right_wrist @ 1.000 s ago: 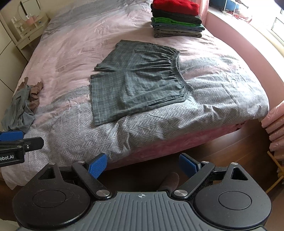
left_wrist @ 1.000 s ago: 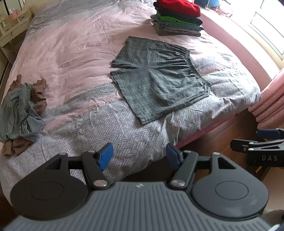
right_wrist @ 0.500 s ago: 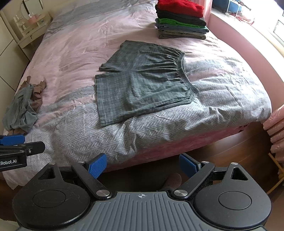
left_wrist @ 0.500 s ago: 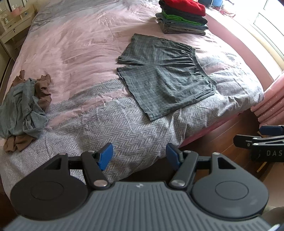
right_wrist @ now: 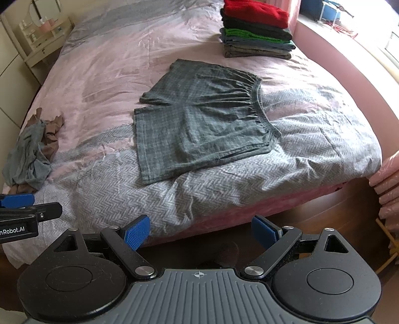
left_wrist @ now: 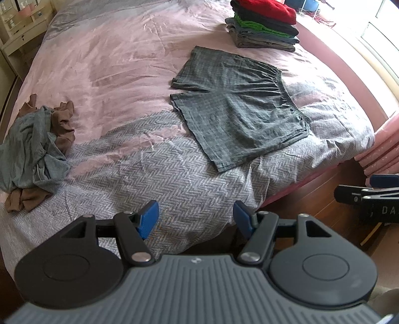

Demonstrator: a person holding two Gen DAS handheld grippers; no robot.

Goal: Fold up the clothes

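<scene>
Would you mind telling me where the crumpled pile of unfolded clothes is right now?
The crumpled pile lies at the bed's left edge in both wrist views, well left of the flat plaid shorts and apart from the folded stack.

Grey-green checked shorts (left_wrist: 239, 107) on pink and grey herringbone bedding (left_wrist: 179, 189); red-topped stack (right_wrist: 256, 30); seemingly brown-and-grey heap (left_wrist: 35, 147).

A wide bed (right_wrist: 324, 154) fills the room, its cover pink toward the head and grey herringbone toward the foot. Dark wood floor (right_wrist: 311, 214) lies below its foot. A pale dresser (right_wrist: 42, 47) stands left of the bed; bright windows (left_wrist: 381, 42) lie to its right.
</scene>
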